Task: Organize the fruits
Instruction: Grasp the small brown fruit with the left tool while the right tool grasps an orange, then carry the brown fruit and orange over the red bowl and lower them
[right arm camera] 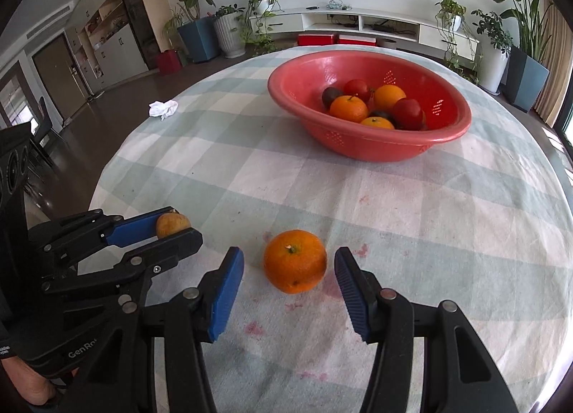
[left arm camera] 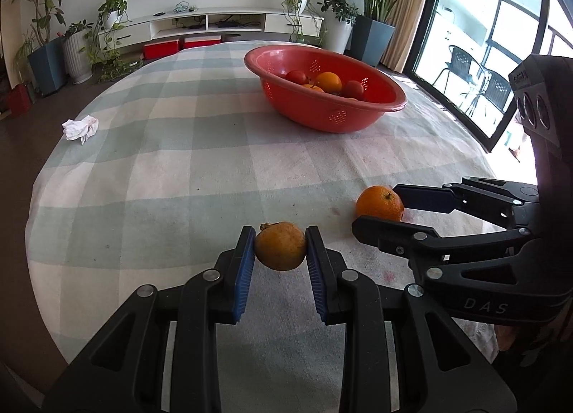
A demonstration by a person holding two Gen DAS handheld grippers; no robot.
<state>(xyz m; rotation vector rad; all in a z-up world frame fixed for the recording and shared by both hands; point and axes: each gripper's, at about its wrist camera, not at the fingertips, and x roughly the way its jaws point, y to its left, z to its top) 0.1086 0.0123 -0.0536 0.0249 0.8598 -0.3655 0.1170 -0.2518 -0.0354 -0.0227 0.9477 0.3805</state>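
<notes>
Checked tablecloth (right arm camera: 412,198) bearing red basket (right arm camera: 451,134) far off. Left gripper (left arm camera: 280,248) clamping brownish fruit (left arm camera: 281,245); right gripper (right arm camera: 289,282) gaping wide around orange (right arm camera: 294,261), pads apart. Centring, closing gently, preventing rolling.

Both wrist views, low and close (side by side), share the red basin (left arm camera: 394,98).

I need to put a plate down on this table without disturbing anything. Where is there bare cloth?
The widest bare stretch lies between the crumpled tissue and the red basket, running toward the near edge. Cloth right of the basket is free too. It is crowded near the front: the left gripper pinches a brownish fruit, and the right gripper straddles the orange.
</notes>
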